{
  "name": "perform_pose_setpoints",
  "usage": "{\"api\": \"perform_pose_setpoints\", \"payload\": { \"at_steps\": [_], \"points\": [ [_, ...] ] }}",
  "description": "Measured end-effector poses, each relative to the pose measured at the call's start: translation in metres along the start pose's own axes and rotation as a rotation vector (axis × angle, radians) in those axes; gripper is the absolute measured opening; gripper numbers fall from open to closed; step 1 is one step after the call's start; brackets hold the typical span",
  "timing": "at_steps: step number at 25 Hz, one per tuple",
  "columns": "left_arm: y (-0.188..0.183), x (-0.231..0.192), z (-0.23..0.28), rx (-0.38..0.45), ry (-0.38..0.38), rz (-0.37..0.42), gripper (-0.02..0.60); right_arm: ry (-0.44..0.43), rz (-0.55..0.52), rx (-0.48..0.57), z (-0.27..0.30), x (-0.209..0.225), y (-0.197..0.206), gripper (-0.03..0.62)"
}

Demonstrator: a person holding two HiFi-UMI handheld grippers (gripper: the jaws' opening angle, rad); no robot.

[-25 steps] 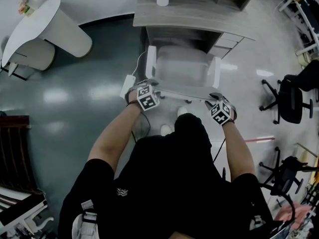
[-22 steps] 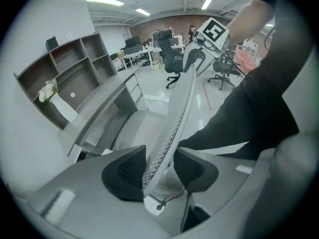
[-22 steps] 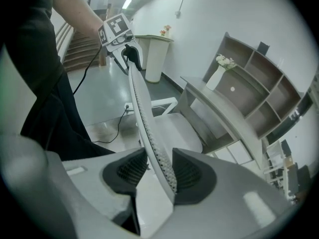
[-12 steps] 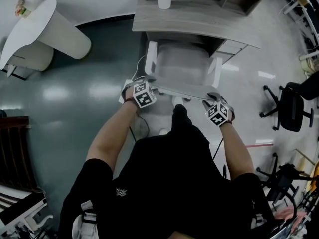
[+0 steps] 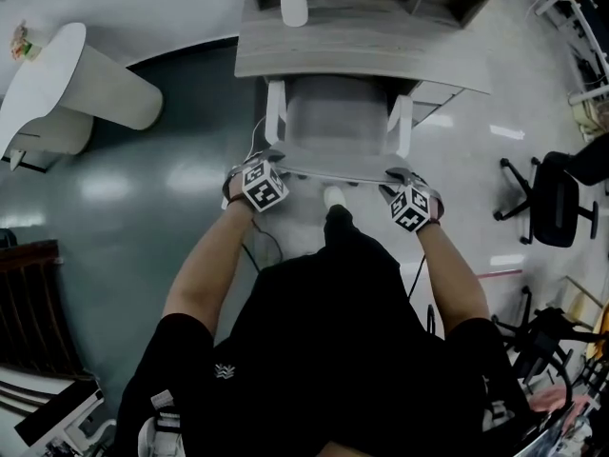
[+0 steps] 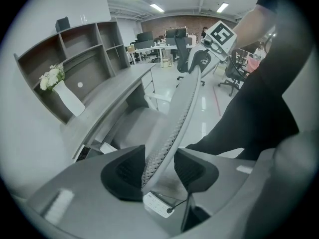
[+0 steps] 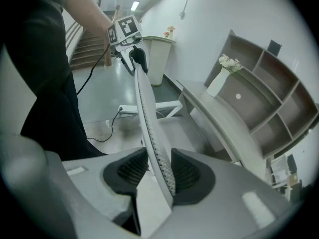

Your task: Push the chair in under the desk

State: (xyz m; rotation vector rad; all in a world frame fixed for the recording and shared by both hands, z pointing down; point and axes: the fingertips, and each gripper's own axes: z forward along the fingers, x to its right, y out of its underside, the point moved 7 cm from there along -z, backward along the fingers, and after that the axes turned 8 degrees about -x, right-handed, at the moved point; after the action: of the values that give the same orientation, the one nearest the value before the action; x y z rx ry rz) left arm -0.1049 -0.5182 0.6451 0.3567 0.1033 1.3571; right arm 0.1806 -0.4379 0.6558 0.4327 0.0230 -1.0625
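One chair (image 5: 338,122), its seat partly under the one tabletop (image 5: 381,50) (armrests at its edge). Two grippers, left gripper (image 5: 274,163) and right gripper (image 5: 396,177), fingers of each clamped on the backrest rim. One vase (image 5: 293,6) on top. Power strip (image 6: 157,204) on the floor below. Black chair (image 5: 557,203) well off right.

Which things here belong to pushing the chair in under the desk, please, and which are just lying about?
Job in hand: chair; desk; left gripper and right gripper, both gripping the backrest.

Lying about: vase of flowers on the desk; power strip; black office chair; white curved counter.
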Motion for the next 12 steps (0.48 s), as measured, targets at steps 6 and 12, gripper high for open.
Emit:
{"api": "perform_pose_setpoints", "payload": {
  "at_steps": [6, 12],
  "points": [
    [-0.015, -0.015, 0.008, 0.002, 0.018, -0.029, 0.183, -0.008, -0.022, -0.001, 0.007, 0.028, 0.004, 0.149],
    [-0.035, -0.034, 0.018, 0.015, 0.027, -0.034, 0.181, -0.012, -0.036, -0.003, 0.016, 0.066, 0.009, 0.151]
  ]
}}
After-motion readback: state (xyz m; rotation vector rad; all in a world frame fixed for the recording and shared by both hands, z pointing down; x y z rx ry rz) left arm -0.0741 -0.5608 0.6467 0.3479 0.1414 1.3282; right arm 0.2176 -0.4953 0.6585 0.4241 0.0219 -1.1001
